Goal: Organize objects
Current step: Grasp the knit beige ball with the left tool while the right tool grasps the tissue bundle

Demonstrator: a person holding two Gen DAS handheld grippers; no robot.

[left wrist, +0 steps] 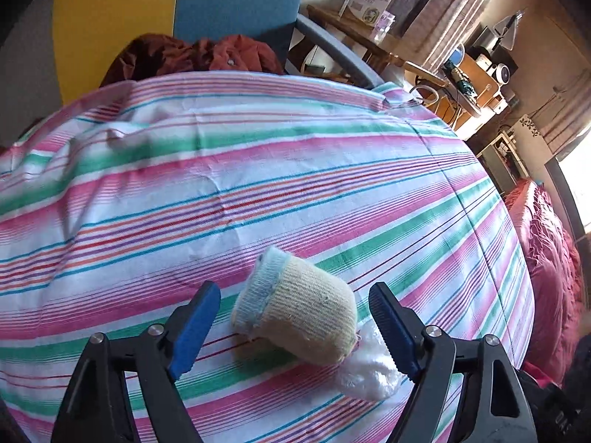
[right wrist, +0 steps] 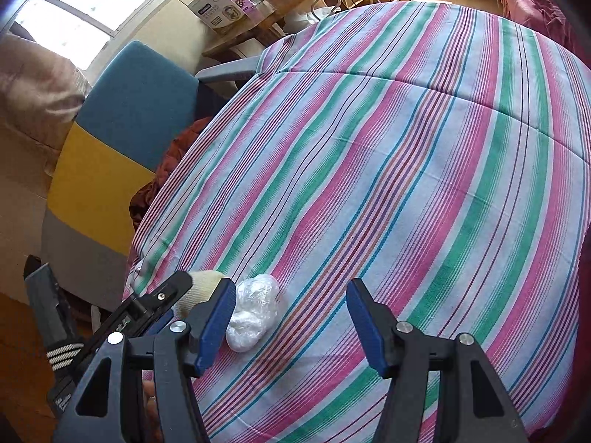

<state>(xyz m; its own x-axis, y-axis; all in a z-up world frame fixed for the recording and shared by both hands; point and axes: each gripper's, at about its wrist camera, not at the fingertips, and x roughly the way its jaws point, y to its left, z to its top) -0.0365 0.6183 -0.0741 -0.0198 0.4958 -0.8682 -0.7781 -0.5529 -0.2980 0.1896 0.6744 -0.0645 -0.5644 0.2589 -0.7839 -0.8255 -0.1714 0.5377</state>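
Observation:
A rolled cream sock bundle with a light blue cuff (left wrist: 295, 313) lies on the striped bedsheet (left wrist: 258, 184). A crumpled clear plastic wrap (left wrist: 369, 369) lies against its near end. My left gripper (left wrist: 295, 328) is open, its blue pads on either side of the bundle, not touching it. In the right wrist view the plastic wrap (right wrist: 255, 312) lies just right of the left pad of my right gripper (right wrist: 291, 323), which is open and empty. The sock bundle (right wrist: 201, 289) shows partly behind the left gripper's black body (right wrist: 147, 306).
A rust-brown garment (left wrist: 207, 55) lies at the bed's far edge by a blue and yellow headboard (left wrist: 166, 0). A wooden table with boxes (left wrist: 365, 3) and a cluttered desk (left wrist: 480, 74) stand beyond. A pink quilt (left wrist: 546, 258) lies at right.

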